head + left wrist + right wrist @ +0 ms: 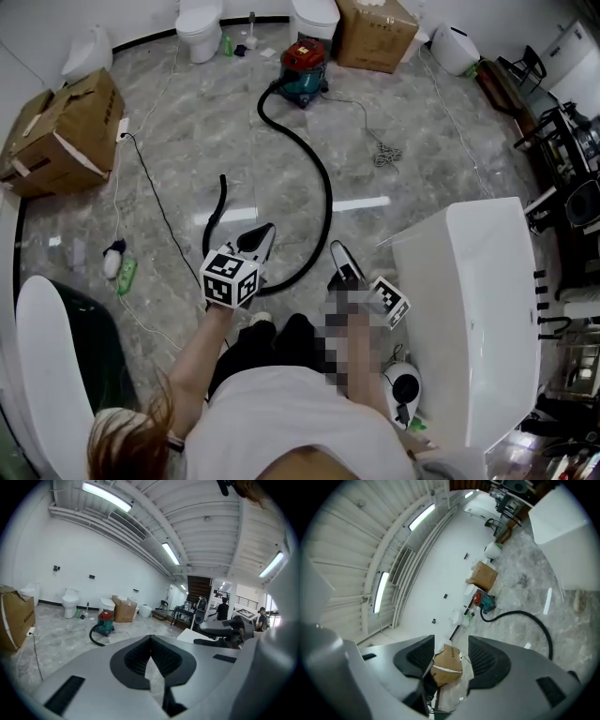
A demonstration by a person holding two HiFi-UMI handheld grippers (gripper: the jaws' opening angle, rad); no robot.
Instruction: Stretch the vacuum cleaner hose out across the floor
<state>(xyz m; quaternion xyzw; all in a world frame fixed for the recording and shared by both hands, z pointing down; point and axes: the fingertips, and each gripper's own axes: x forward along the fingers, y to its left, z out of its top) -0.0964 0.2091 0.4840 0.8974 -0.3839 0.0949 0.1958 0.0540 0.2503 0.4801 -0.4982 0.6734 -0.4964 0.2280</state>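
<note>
A red and teal vacuum cleaner stands at the far side of the marble floor. Its black hose curves toward me, bends near my feet and runs back up on the left behind my left gripper. That gripper is shut; in the left gripper view its jaws meet with nothing between them, and the vacuum cleaner and hose lie far ahead. My right gripper hovers beside the hose bend. Its jaws stand open and empty, with the hose on the floor beyond.
A white rectangular tub stands close on my right, a white fixture at the lower left. Cardboard boxes and toilets line the far side. A thin black cable and a coiled cord lie on the floor.
</note>
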